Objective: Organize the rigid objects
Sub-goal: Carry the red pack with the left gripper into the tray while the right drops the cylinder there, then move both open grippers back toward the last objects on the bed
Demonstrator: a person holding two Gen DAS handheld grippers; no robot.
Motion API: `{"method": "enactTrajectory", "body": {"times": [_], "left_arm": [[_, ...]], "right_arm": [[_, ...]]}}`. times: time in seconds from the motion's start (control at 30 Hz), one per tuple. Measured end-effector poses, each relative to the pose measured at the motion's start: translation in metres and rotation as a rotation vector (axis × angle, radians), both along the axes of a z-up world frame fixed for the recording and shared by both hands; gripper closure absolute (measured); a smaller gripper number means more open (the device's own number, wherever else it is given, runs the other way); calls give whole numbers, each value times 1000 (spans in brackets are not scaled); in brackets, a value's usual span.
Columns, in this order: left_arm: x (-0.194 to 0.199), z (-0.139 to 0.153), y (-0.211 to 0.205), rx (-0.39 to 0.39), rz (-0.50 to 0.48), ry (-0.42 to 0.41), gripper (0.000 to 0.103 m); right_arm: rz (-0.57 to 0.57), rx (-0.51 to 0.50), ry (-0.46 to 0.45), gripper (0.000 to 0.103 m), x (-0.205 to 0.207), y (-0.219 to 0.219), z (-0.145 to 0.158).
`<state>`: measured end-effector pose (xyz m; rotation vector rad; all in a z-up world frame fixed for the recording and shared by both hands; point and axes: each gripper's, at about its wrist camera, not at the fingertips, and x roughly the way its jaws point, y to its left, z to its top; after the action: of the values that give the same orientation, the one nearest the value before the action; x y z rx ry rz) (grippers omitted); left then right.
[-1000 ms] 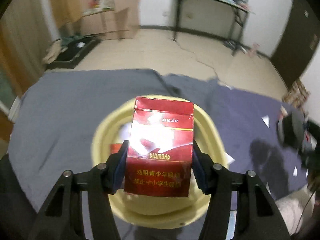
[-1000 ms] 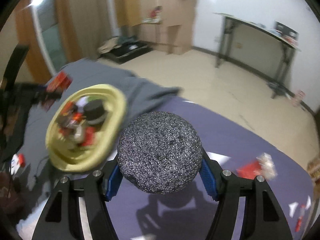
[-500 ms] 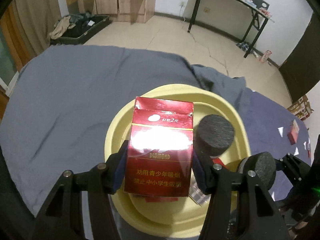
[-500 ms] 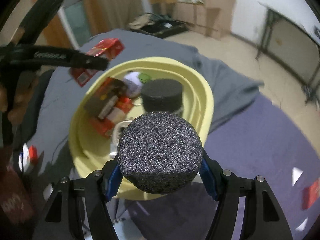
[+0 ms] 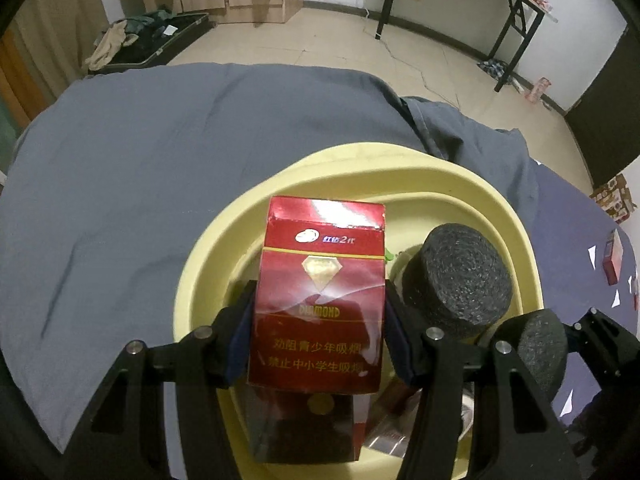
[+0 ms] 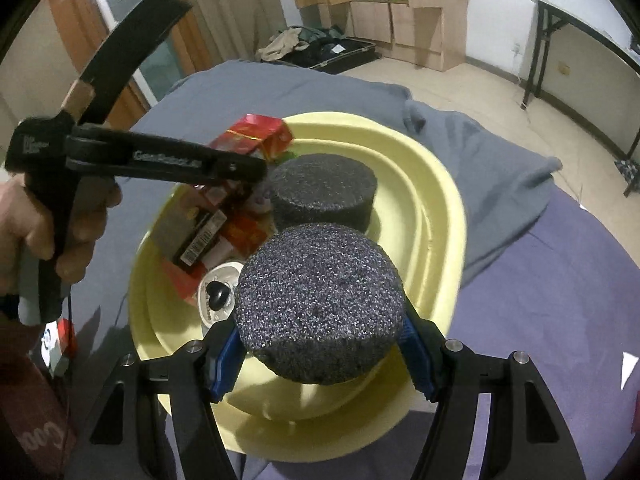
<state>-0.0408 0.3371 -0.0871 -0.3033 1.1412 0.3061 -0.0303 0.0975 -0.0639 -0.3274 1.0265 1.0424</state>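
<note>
In the left wrist view, a red cigarette pack (image 5: 320, 300) is clamped upright between the blue pads of the left gripper (image 5: 318, 336), above the near left part of a yellow basin (image 5: 400, 164). Another red pack (image 5: 308, 428) is seen lying in the basin just beneath it. To its right, a black foam cylinder (image 5: 456, 280) is standing inside the basin, towards the right wall. Further right, near the basin's near right rim, a second foam cylinder (image 5: 540, 348) is held by the right gripper (image 5: 540, 356).

In the right wrist view, the left gripper (image 6: 240, 168) is seen over the basin's (image 6: 436, 216) left side, closed on the red pack (image 6: 256, 136). Red packs and a white round object (image 6: 218, 292) are piled in the basin's left half. The resting cylinder (image 6: 324, 192) is placed at the middle, and the held cylinder (image 6: 320, 312) is gripped above the near rim by the right gripper (image 6: 320, 356).

The basin is set on a grey cloth (image 5: 140, 160).
</note>
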Motion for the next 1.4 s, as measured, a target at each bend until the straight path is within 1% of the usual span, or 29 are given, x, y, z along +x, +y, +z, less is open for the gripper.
{"method": "enactTrajectory", "body": {"times": [0.1, 0.27, 0.33, 0.37, 0.4, 0.43, 0.47, 0.5, 0.57, 0.63, 0.7, 0.77, 0.87, 0.9, 0.93, 1.0, 1.03, 1.1, 1.13, 1.2, 1.23, 1.27, 1.33, 1.4], "left_arm": [[3, -3, 1, -3, -6, 8, 45], [1, -3, -1, 0, -19, 12, 43], [-3, 3, -1, -29, -16, -11, 32], [-6, 8, -1, -37, -14, -30, 17], [-8, 14, -1, -34, -13, -45, 6], [-12, 22, -2, -22, -7, -65, 3], [-15, 30, -4, -13, -2, -85, 0], [-18, 41, -6, -8, -5, -111, 0], [-19, 55, -11, -3, -11, -127, 0], [-17, 68, -20, -12, -18, -133, 0], [-12, 81, -37, -26, -46, -162, 0], [-4, 89, -56, -28, -85, -178, 0], [17, 92, -100, -42, -170, -183, 0], [23, 91, -112, -48, -193, -179, 0], [31, 89, -131, -60, -228, -175, 0], [46, 81, -171, -84, -299, -162, 0], [52, 79, -189, -91, -331, -160, 0], [66, 71, -231, -97, -416, -152, 0], [73, 67, -255, -96, -466, -153, 0], [88, 56, -301, -82, -560, -139, 0], [96, 52, -319, -79, -596, -131, 0], [103, 47, -341, -74, -643, -126, 0], [115, 40, -373, -44, -704, -119, 0], [128, 33, -403, 1, -746, -110, 0]], "right_arm": [[-8, 3, 29, 36, 4, 4, -8], [7, -13, 36, 34, 8, 10, -12], [6, -4, 65, 29, 12, 10, -10], [9, 13, 83, 19, 14, 9, -7], [9, 30, 90, 6, 15, 7, -3], [4, 50, 79, 2, 15, 3, 3], [5, 67, 73, 0, 14, -1, 8], [10, 83, 70, 0, 14, -4, 13], [8, 104, 54, 0, 14, -12, 23], [-4, 126, 29, 0, 15, -24, 33], [-29, 141, 3, 1, 18, -41, 43], [-69, 135, -37, 0, 26, -66, 51], [-137, 79, -116, 0, 41, -120, 56], [-172, 42, -143, 0, 49, -144, 55], [-192, 20, -153, 0, 54, -160, 54], [-249, -45, -181, 0, 67, -208, 50], [-287, -103, -210, 0, 75, -241, 46], [-348, -183, -238, 0, 85, -286, 39], [-393, -241, -248, 0, 92, -319, 32], [-458, -327, -253, 0, 102, -362, 20], [-491, -363, -240, 1, 107, -384, 13], [-523, -379, -227, 1, 111, -407, 6], [-568, -395, -240, 1, 117, -442, -6], [-600, -396, -254, 3, 123, -464, -16]]}}
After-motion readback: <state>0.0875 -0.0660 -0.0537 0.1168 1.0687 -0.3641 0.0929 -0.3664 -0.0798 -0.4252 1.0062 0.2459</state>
